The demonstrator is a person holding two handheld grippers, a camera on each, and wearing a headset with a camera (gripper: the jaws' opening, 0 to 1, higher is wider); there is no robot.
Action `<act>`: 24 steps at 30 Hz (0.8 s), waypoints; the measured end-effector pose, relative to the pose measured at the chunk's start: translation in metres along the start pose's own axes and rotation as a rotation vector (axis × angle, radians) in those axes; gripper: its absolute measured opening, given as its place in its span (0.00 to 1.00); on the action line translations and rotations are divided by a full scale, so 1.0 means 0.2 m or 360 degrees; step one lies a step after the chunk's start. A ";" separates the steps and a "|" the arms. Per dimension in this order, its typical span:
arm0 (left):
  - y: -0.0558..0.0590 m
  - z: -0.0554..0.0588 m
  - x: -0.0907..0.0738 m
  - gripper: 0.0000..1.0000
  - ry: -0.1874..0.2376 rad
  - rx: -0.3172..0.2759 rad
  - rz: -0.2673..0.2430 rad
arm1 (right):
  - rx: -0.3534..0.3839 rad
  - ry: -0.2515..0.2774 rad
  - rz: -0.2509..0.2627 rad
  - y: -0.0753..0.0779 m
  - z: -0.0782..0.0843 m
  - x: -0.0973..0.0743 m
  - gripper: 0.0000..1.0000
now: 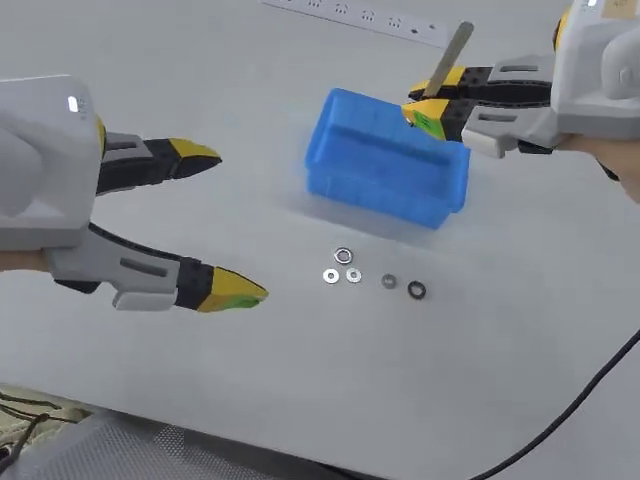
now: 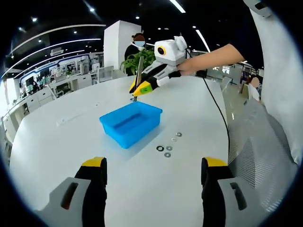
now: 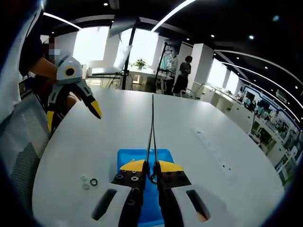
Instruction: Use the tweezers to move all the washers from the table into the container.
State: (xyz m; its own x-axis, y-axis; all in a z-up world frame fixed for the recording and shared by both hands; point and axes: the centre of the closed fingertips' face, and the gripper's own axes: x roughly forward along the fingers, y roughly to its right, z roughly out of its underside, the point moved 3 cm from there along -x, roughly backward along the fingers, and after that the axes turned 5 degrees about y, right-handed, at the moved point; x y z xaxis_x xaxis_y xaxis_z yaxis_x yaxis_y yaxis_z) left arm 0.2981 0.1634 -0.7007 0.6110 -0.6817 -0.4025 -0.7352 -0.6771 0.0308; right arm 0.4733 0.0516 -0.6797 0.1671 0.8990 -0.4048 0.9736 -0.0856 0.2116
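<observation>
Now, right gripper [image 1: 412, 110] clamped on tweezers [image 1: 452, 52] above blue container [image 1: 385, 165], left gripper [image 1: 240, 225] jaws wide apart, empty, five washers [image 1: 353, 275] on white table [image 1: 300, 380].

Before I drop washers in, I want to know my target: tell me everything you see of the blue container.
The container is a blue, plastic-looking rectangular tub, open-topped, upright on the table, apparently empty. Washers lie in front, apart from it. The right gripper, shut on tweezers, hovers over its far rim.

Blue plastic container [image 1: 380, 185], shiny metal washers [image 1: 343, 257] and tweezers [image 1: 452, 55], smooth matt white table [image 1: 300, 380]
</observation>
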 end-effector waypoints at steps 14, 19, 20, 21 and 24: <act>-0.01 0.04 -0.01 0.94 -0.0040 -0.0086 -0.0035 | 0.0132 -0.0066 -0.0055 0.00 0.24 0.18 0.10; -0.02 0.05 -0.01 0.97 -0.0055 -0.0085 -0.0047 | 0.0151 -0.0088 -0.0061 0.00 0.29 0.21 0.10; -0.02 0.05 -0.01 0.97 -0.0056 -0.0091 -0.0043 | 0.0157 -0.0090 -0.0060 -0.01 0.31 0.21 0.10; -0.02 0.06 -0.01 0.97 -0.0066 -0.0091 -0.0039 | 0.0159 -0.0097 -0.0058 -0.01 0.32 0.22 0.10; -0.03 0.06 -0.01 0.97 -0.0080 -0.0093 -0.0034 | 0.0158 -0.0113 -0.0067 -0.02 0.32 0.22 0.10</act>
State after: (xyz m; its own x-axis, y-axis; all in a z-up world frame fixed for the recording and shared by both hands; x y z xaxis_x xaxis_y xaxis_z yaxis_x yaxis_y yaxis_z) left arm 0.2972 0.1712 -0.7119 0.6098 -0.6532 -0.4489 -0.7030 -0.7073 0.0743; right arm 0.4876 0.0632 -0.7556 0.1330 0.8704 -0.4740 0.9900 -0.0937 0.1057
